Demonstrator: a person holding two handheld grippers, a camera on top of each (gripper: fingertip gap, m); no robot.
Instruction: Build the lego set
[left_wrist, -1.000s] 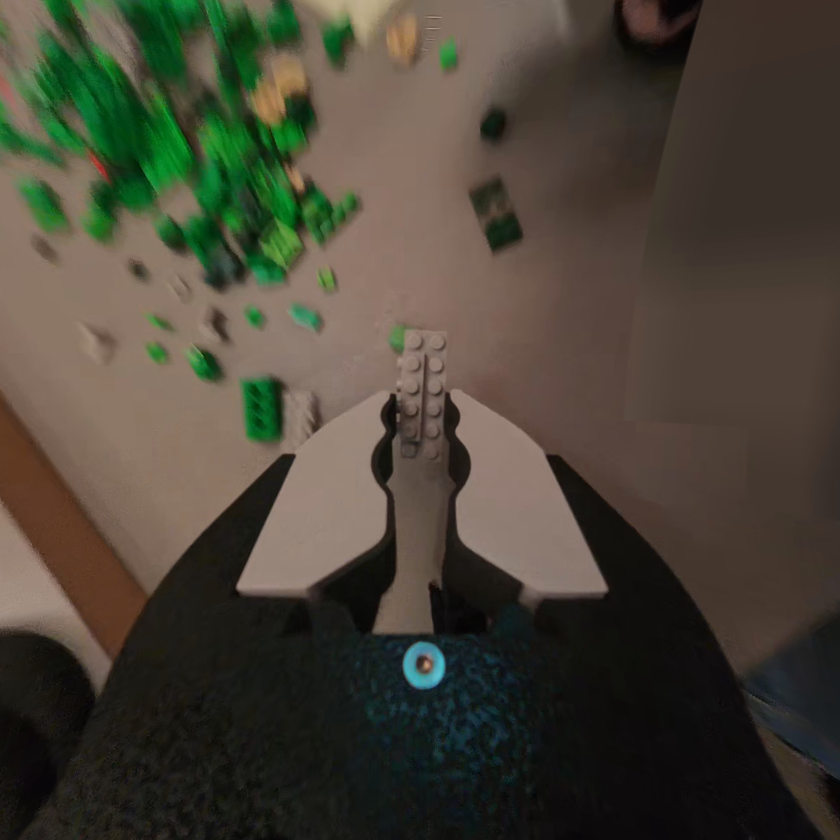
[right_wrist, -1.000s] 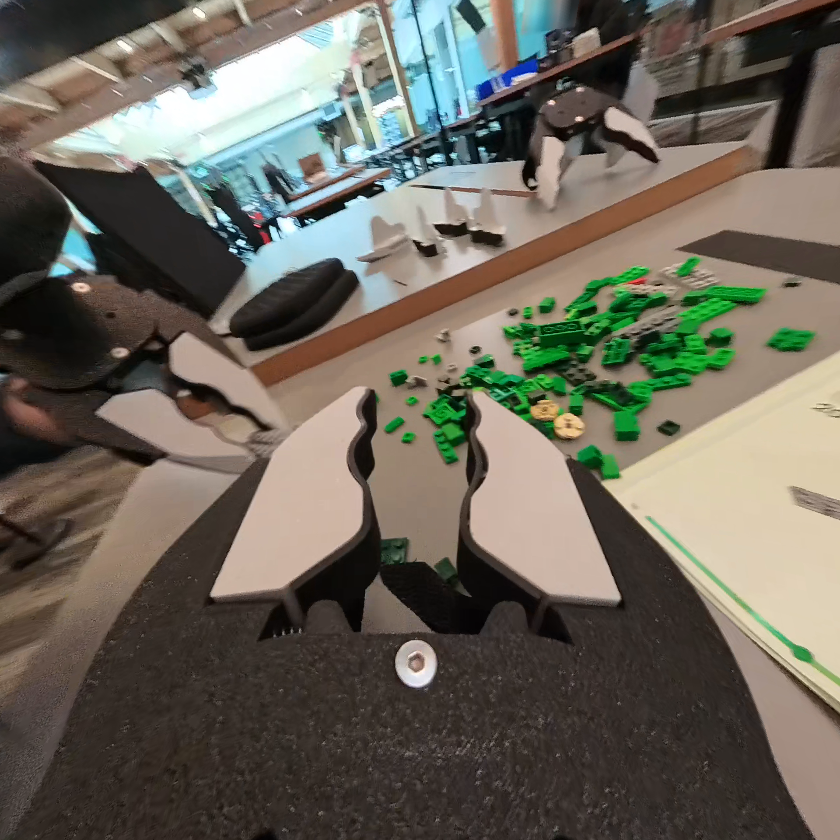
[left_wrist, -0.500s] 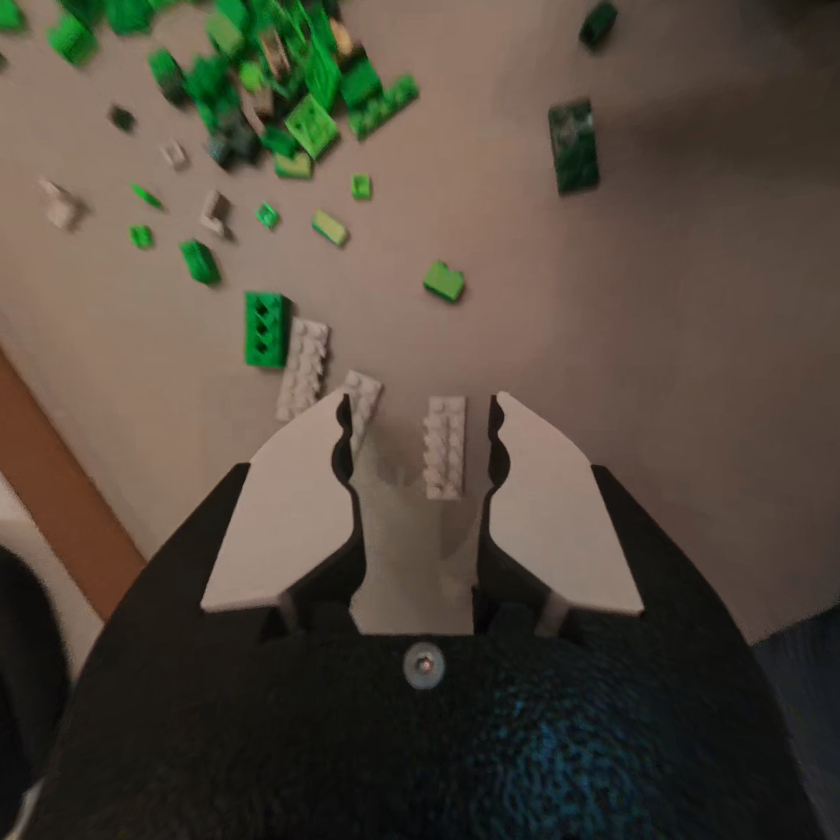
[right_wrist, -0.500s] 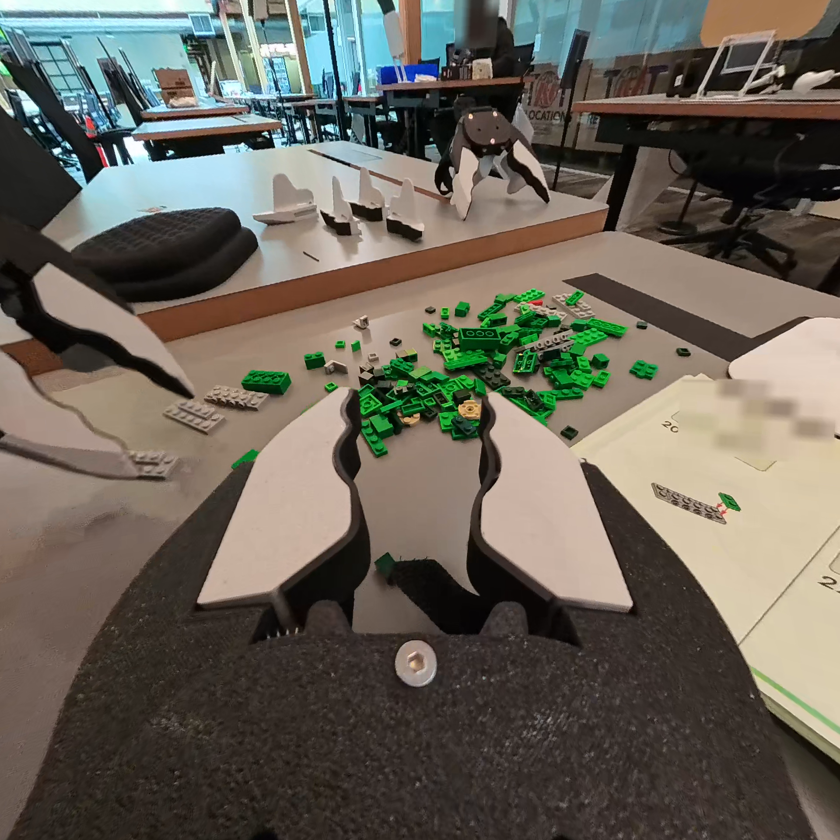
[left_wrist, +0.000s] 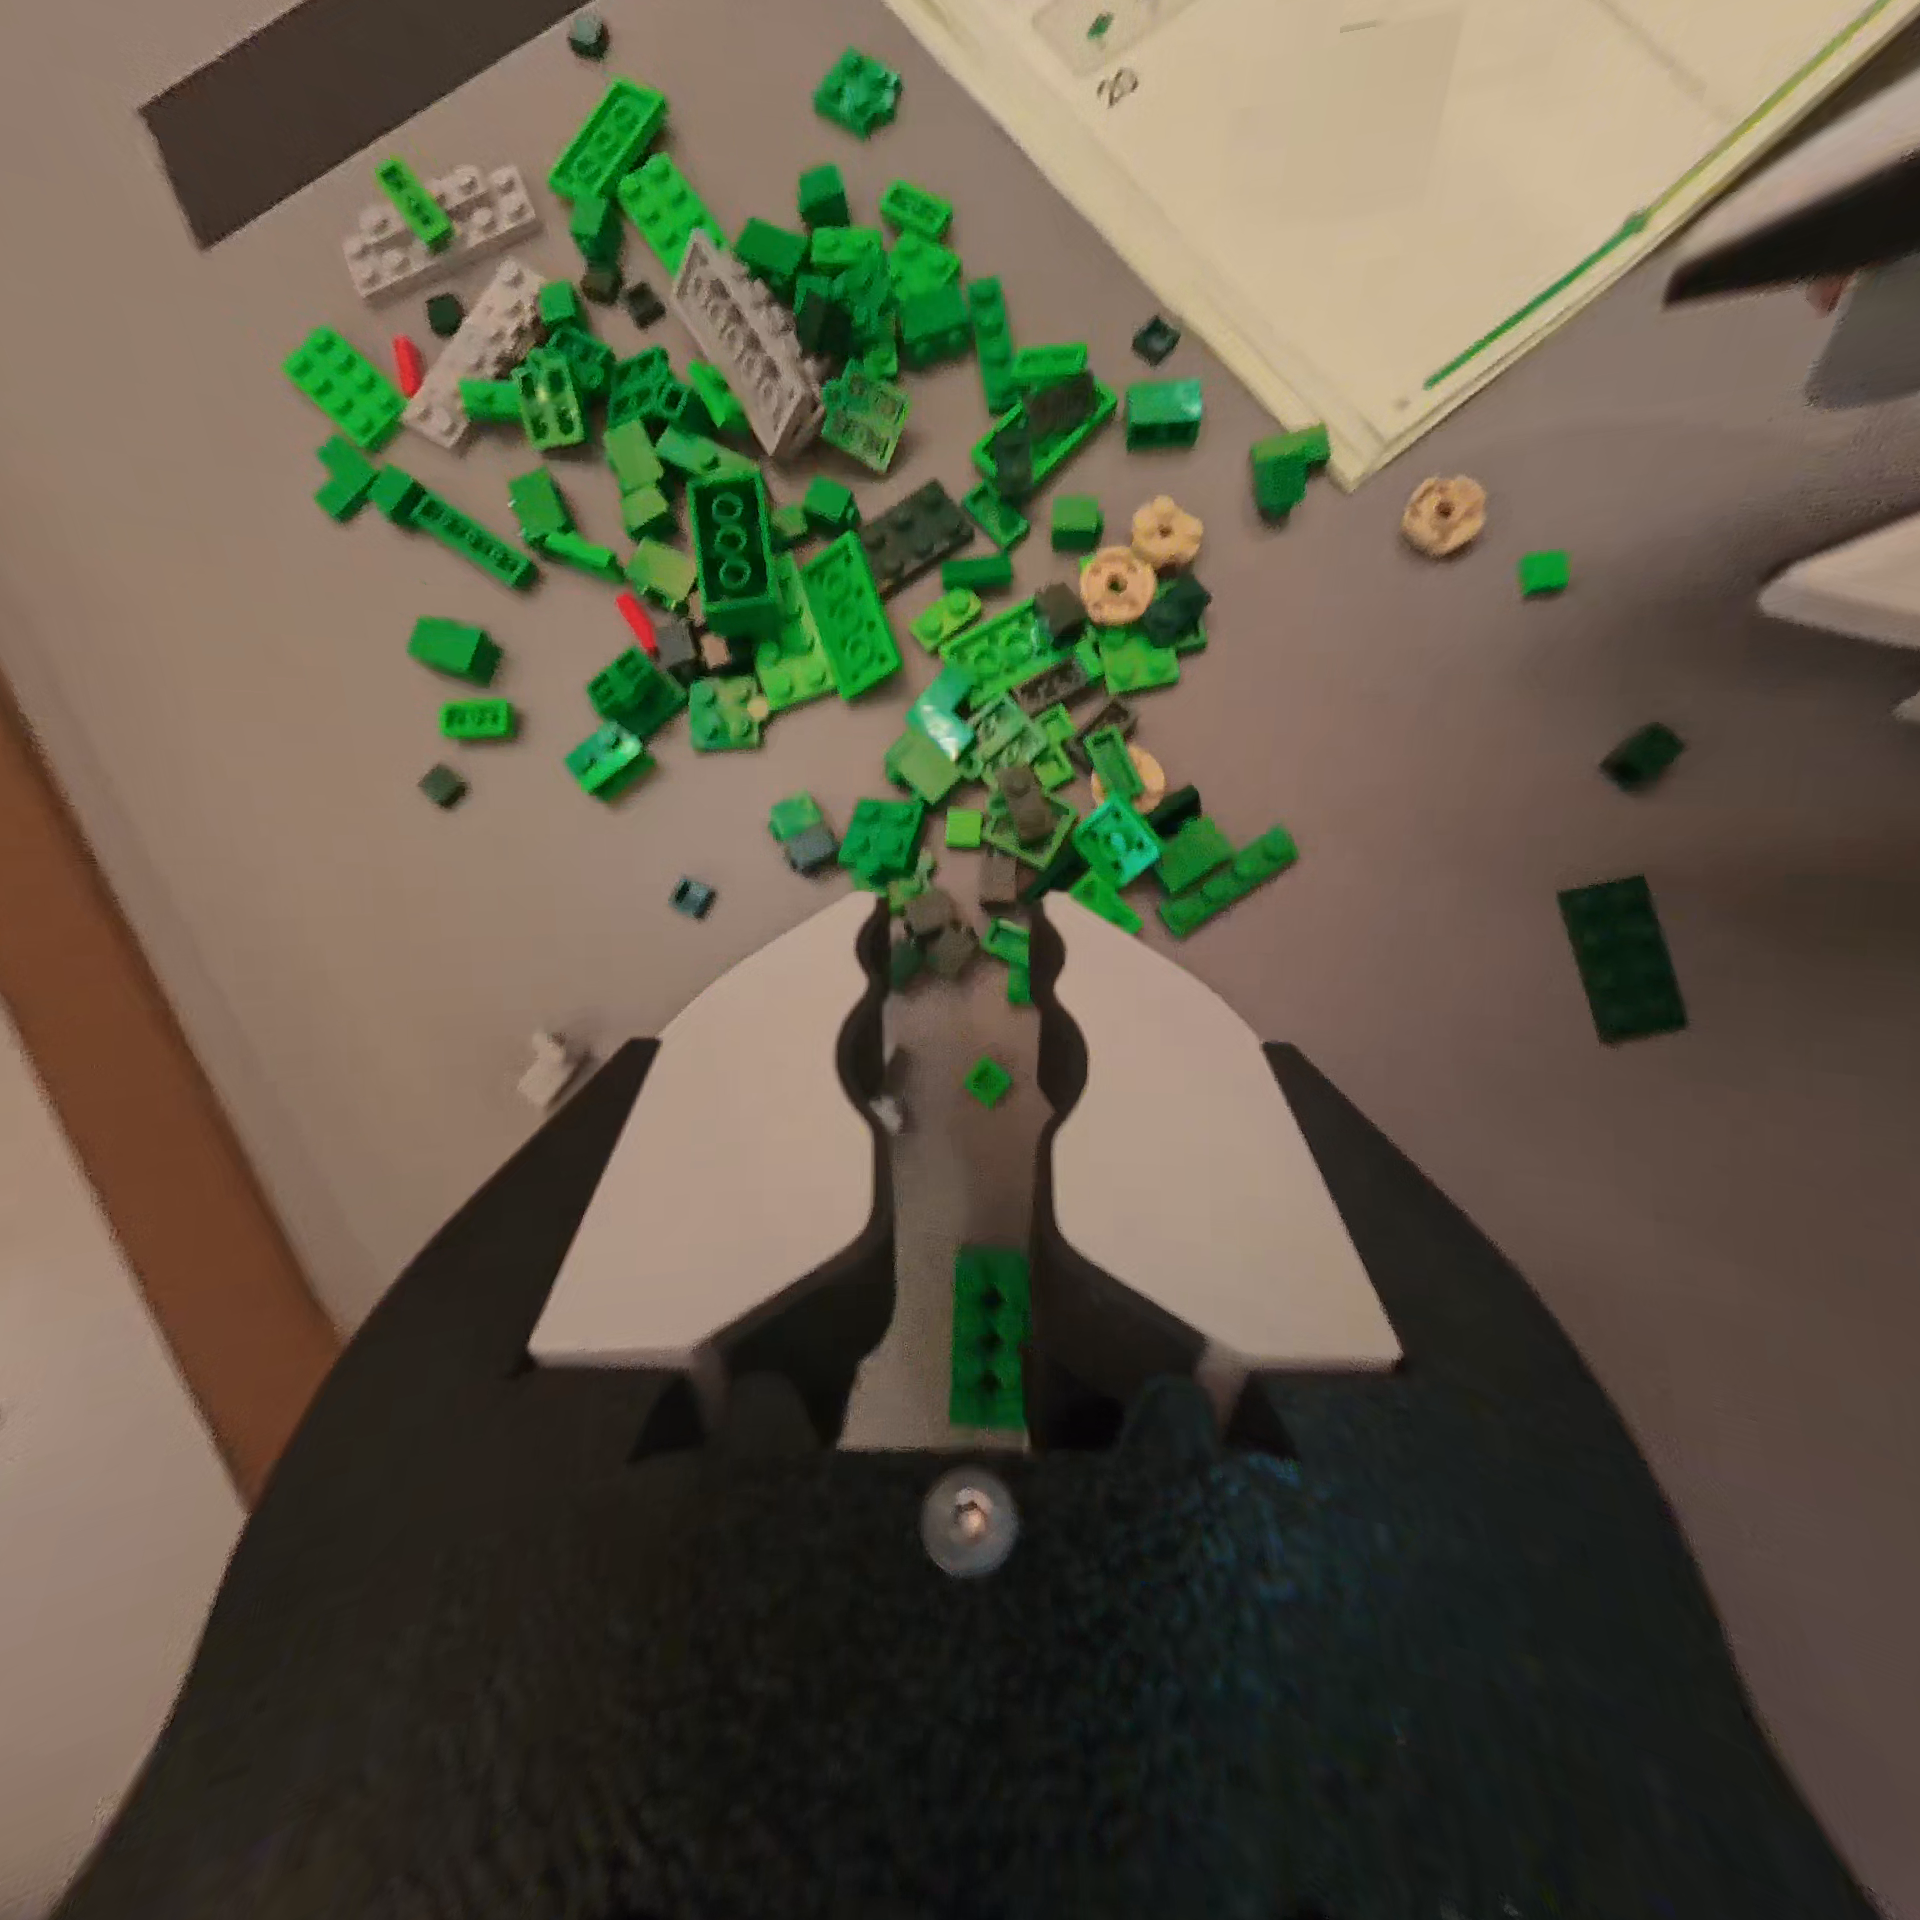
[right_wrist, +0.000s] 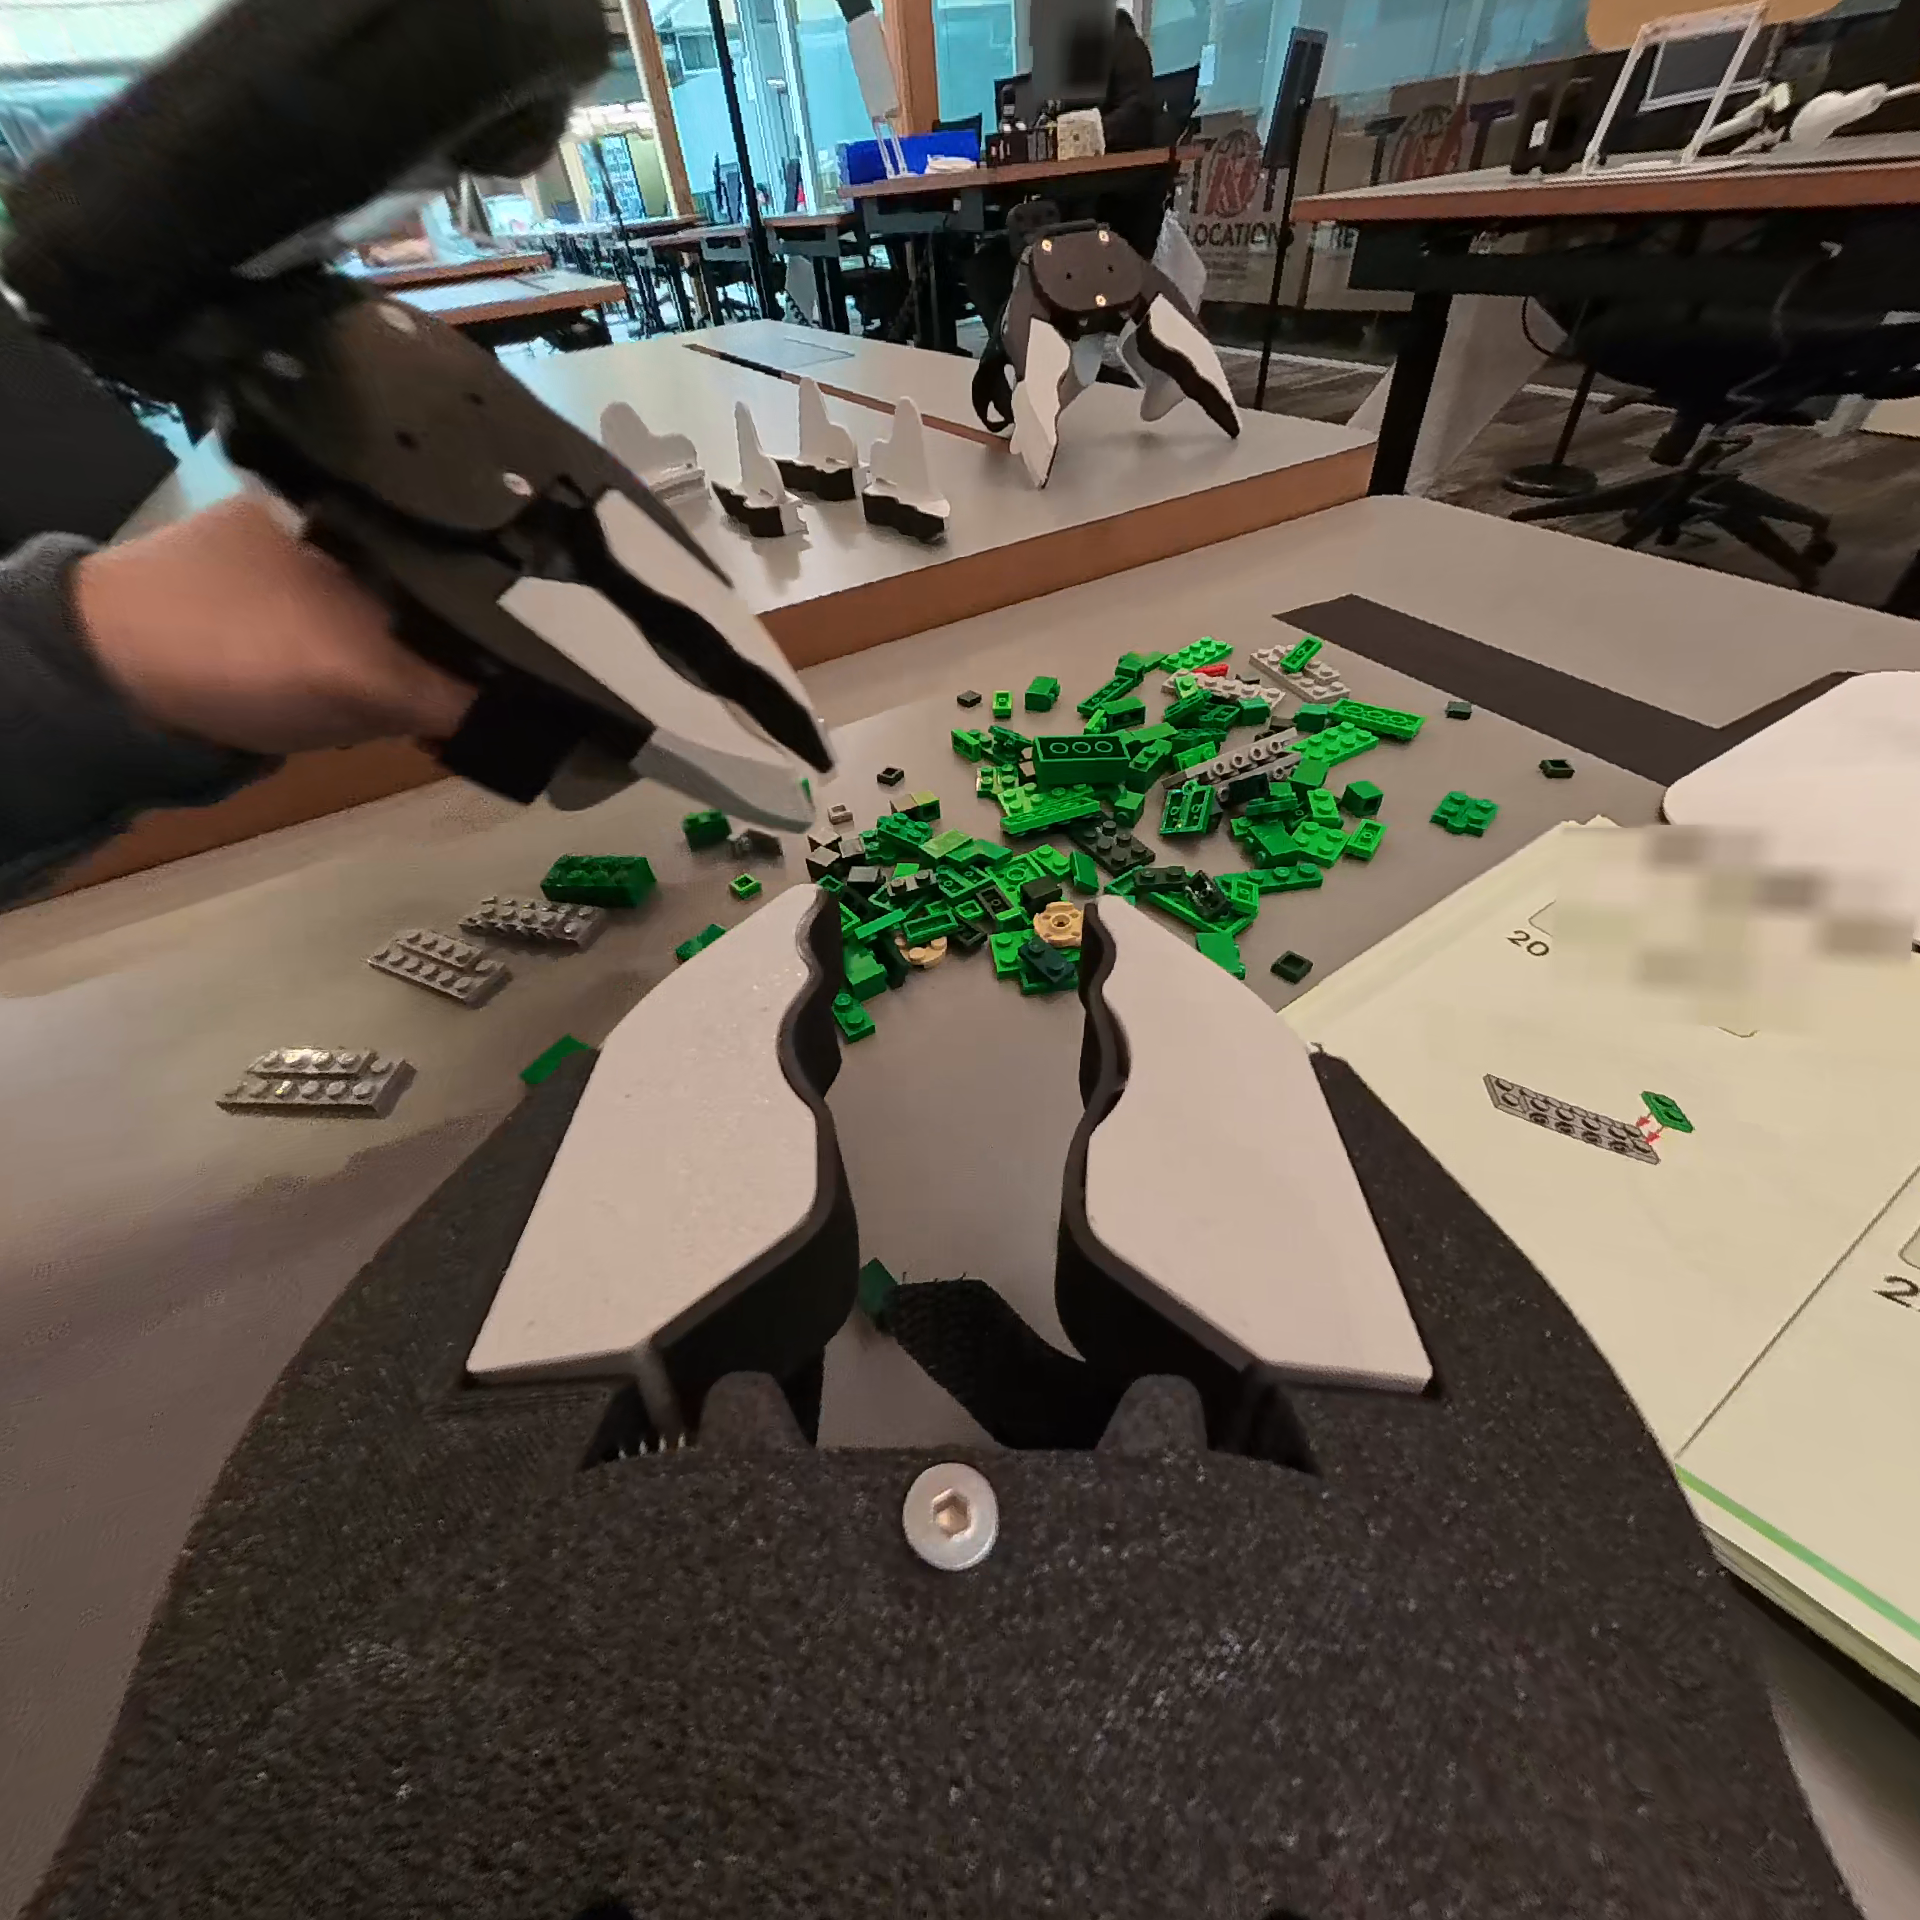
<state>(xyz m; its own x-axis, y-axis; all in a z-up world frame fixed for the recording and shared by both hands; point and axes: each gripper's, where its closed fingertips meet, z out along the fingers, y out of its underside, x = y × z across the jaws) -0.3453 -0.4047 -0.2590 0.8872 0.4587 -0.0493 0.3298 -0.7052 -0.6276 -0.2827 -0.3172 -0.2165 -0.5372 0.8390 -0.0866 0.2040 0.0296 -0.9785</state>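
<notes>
My left gripper (left_wrist: 956, 920) is open and empty, its tips over the near edge of the pile of green bricks (left_wrist: 821, 540). A green brick (left_wrist: 987, 1340) lies on the table below its jaws. In the right wrist view the left gripper (right_wrist: 812, 790) hovers over the pile's left edge (right_wrist: 1091, 821). My right gripper (right_wrist: 956, 920) is open and empty, a little in front of the pile. Three grey plates (right_wrist: 312, 1081) (right_wrist: 436, 966) (right_wrist: 530, 920) lie on the table at the left, next to a green brick (right_wrist: 597, 878).
An open instruction booklet (right_wrist: 1558, 1143) lies at the right, and also shows in the left wrist view (left_wrist: 1351, 156). A dark green plate (left_wrist: 1621, 971) lies apart. On the table behind stand a spare gripper (right_wrist: 1101, 343) and loose fingers (right_wrist: 821, 468). Left tips to right tips: about 12 centimeters. The green brick (left_wrist: 987, 1340) is about 8 centimeters from my left fingertips.
My left gripper opened and let go of the grey plate, which now lies on the table. It then moved over to the green pile. My right gripper stayed open.
</notes>
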